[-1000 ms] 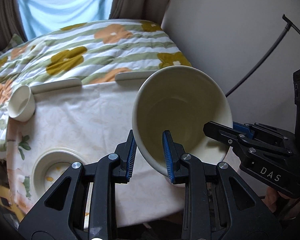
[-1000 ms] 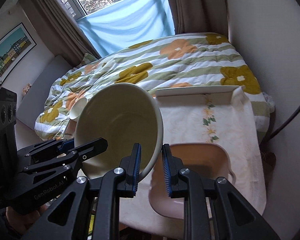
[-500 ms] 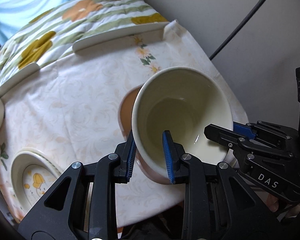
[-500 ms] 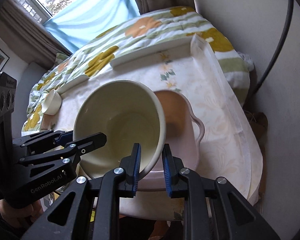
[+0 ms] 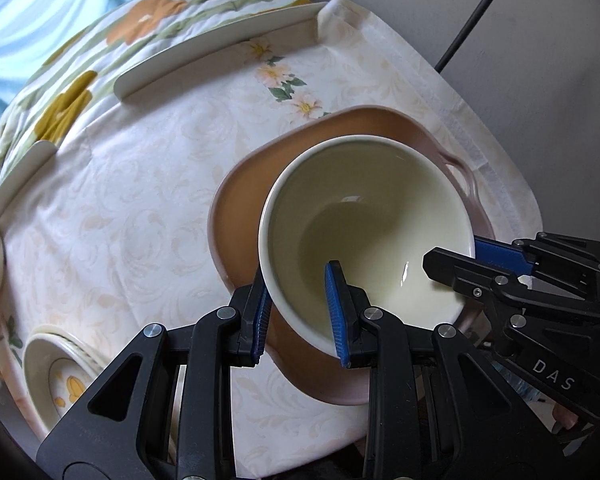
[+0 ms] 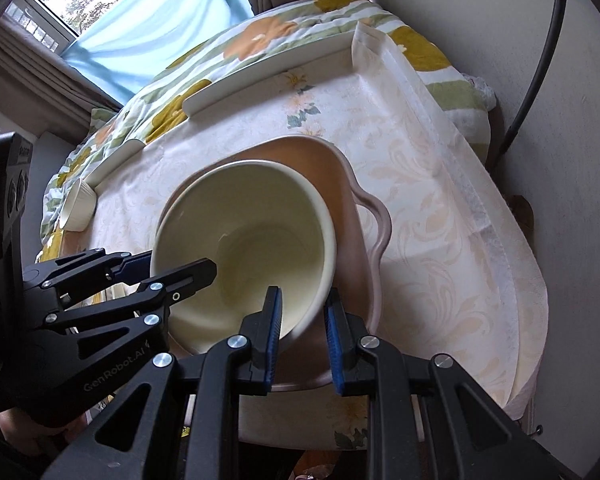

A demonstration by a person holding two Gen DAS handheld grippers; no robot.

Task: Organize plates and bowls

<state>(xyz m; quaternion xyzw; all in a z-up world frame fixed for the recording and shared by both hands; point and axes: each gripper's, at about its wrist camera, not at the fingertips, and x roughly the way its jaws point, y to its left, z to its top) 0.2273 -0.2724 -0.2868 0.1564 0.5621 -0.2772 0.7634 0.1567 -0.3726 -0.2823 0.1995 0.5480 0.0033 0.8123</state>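
A large cream bowl (image 5: 364, 216) is held by both grippers over a pink handled basin (image 5: 240, 208) on the table. My left gripper (image 5: 298, 312) is shut on the bowl's near rim, one finger inside and one outside. My right gripper (image 6: 302, 330) is shut on the opposite rim the same way. In the right wrist view the bowl (image 6: 252, 220) sits low inside the basin (image 6: 352, 208); whether it touches the basin floor is hidden. Each gripper shows in the other's view.
A stack of plates with a yellow print (image 5: 56, 364) lies at the table's near left. A small cream cup (image 6: 78, 206) stands at the far left edge. Two long white trays (image 5: 216, 50) line the far edge by the flowered bedspread. A wall and cable are at the right.
Both grippers have carried the cream bowl down and forward, from high above the table to low inside the pink basin. Both grips are unchanged.
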